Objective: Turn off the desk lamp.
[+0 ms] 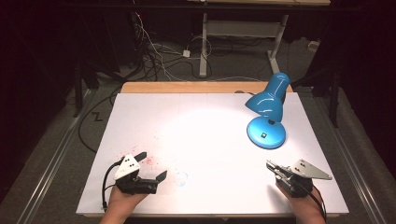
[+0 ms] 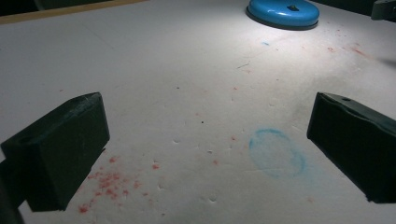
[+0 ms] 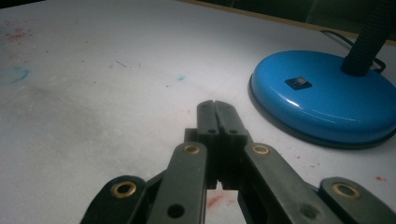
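A blue desk lamp (image 1: 267, 112) stands lit at the back right of the white table (image 1: 196, 116), its round base (image 3: 322, 95) carrying a small black switch (image 3: 298, 82). My left gripper (image 1: 152, 165) rests near the front left edge, open, with nothing between its wide-spread jaws; its fingers (image 2: 60, 149) frame a faint blue ring stain (image 2: 277, 152). My right gripper (image 1: 272, 166) lies near the front right edge, shut on nothing, its fingertips (image 3: 217, 112) pressed together a short way in front of the lamp base.
Red speckle stains (image 2: 107, 179) mark the table surface near my left gripper. A wooden strip (image 1: 187, 87) edges the table's far side. Beyond it, cables (image 1: 154, 56) lie on the floor by a desk frame (image 1: 243, 32). Dark floor surrounds the table.
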`<state>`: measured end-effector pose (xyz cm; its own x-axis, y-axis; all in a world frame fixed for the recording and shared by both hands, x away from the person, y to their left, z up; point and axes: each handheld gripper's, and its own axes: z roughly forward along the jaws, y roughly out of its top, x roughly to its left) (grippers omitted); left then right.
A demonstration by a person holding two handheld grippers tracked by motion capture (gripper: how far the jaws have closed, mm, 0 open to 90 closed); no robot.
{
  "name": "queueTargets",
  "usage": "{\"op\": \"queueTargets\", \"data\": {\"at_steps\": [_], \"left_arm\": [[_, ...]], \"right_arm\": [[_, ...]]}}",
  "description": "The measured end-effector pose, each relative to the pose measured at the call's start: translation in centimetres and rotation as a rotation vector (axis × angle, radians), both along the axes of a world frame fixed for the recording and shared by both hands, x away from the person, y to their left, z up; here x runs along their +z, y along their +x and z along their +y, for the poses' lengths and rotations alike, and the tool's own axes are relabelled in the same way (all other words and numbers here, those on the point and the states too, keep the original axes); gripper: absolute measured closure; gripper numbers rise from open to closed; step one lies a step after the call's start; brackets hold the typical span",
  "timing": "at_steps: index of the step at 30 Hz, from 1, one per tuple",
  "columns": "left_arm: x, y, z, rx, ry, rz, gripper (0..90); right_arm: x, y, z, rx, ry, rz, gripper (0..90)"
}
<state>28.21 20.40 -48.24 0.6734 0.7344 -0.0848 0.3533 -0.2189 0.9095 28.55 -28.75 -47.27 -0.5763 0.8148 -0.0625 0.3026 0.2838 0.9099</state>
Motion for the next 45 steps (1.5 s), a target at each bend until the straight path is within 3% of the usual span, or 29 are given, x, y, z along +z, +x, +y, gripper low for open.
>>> {"op": "queueTargets", "data": {"at_steps": [11, 21, 27, 31, 36, 43, 45], "left_arm": [[-0.1, 0.1, 0.0, -0.008, -0.003, 0.013, 0.0], [-0.3, 0.1, 0.1, 0.004, 0.008, 0.003, 0.0], [-0.5, 0.2, 0.1, -0.002, -0.004, 0.008, 0.0], [-0.6, 0.2, 0.0, -0.008, -0.009, 0.01, 0.0], [-0.6, 0.2, 0.1, -0.017, -0.017, 0.007, 0.0], [-0.5, 0.2, 0.2, -0.002, 0.0, 0.019, 0.0], [-0.3, 0.2, 0.2, 0.003, 0.02, 0.005, 0.0]], "right_arm": [[0.4, 0.0, 0.2, -0.014, 0.015, -0.012, 90.0], [0.8, 1.1, 0.7, -0.025, 0.031, -0.005, 90.0], [1.0, 2.8, 1.3, -0.018, 0.024, 0.008, 90.0], [1.2, 3.7, 1.3, -0.02, 0.046, 0.018, 90.0], [2.2, 5.3, 1.7, -0.019, 0.048, 0.013, 90.0], [3.4, 6.5, 2.6, -0.009, 0.025, -0.011, 90.0], [3.5, 6.8, 2.8, -0.011, 0.024, -0.011, 90.0]]}}
